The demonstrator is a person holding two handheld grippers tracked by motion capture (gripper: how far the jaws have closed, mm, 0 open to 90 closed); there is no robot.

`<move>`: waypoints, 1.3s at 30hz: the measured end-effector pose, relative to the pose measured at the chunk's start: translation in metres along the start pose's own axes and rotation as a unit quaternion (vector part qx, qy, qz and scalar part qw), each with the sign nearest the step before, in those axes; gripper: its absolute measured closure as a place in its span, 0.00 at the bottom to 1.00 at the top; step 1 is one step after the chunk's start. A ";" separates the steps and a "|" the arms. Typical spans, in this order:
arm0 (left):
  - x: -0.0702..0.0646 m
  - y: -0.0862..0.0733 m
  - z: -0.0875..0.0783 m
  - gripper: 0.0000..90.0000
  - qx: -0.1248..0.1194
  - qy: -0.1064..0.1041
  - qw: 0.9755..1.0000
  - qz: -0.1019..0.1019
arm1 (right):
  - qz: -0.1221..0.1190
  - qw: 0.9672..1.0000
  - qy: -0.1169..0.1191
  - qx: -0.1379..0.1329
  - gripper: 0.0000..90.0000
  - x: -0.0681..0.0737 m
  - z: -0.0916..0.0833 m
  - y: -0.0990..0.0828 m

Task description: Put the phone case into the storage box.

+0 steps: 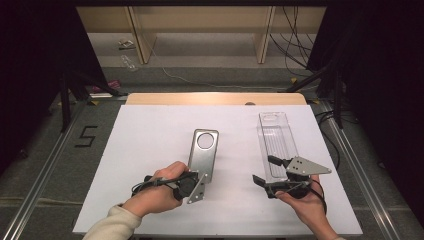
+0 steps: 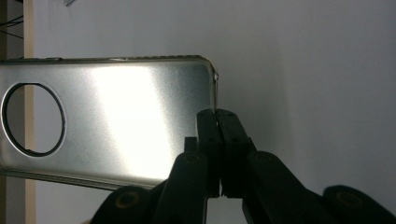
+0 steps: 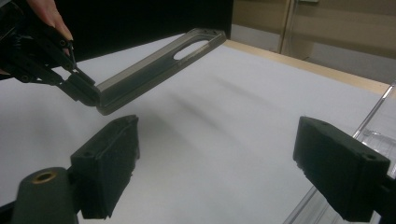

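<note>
So here's the setup: the left tool (image 1: 196, 181) is pressed together on the near short edge of a silver phone case (image 1: 204, 152), pinching the rim. In the left gripper view you can see the two black jaws clamped tight on that edge (image 2: 215, 100), with the case stretching off toward the left of the frame and its round camera cutout (image 2: 33, 119) at the far end. From the right gripper view the case (image 3: 154, 70) looks lifted, angled up off the white desk (image 3: 224, 130) with only the pinched end low, so I'd say it's hanging in the air and not lying flat.

The right tool (image 1: 267, 172) is spread wide with nothing between the jaws. It sits at the lower right of the high view, right at the near end of a clear plastic tray (image 1: 276, 140) that lies on the desk (image 1: 150, 150).

The bit that matters, I think: case and tray both run lengthwise away from the person, roughly parallel, with the tray off to the right of the case and a gap of bare desk between them. The left hand (image 1: 155, 192) has the case, so my guess is the case goes sideways to the right into the tray, already lined up more or less.
</note>
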State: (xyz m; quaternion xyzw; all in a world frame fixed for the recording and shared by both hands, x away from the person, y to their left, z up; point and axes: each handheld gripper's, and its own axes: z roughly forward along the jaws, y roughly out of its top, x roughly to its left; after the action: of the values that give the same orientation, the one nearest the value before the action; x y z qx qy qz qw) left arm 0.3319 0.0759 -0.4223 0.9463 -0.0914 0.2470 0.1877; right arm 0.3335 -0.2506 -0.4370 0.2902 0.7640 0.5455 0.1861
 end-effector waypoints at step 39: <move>-0.004 0.011 0.001 0.98 -0.013 -0.003 1.000 0.015 | 0.012 1.000 0.007 -0.021 0.17 -0.001 0.044 0.026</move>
State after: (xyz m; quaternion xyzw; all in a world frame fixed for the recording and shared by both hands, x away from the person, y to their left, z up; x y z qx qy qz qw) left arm 0.3259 0.0662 -0.4217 0.9430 -0.1098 0.2454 0.1960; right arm 0.3665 -0.2131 -0.4277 0.2919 0.7497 0.5658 0.1805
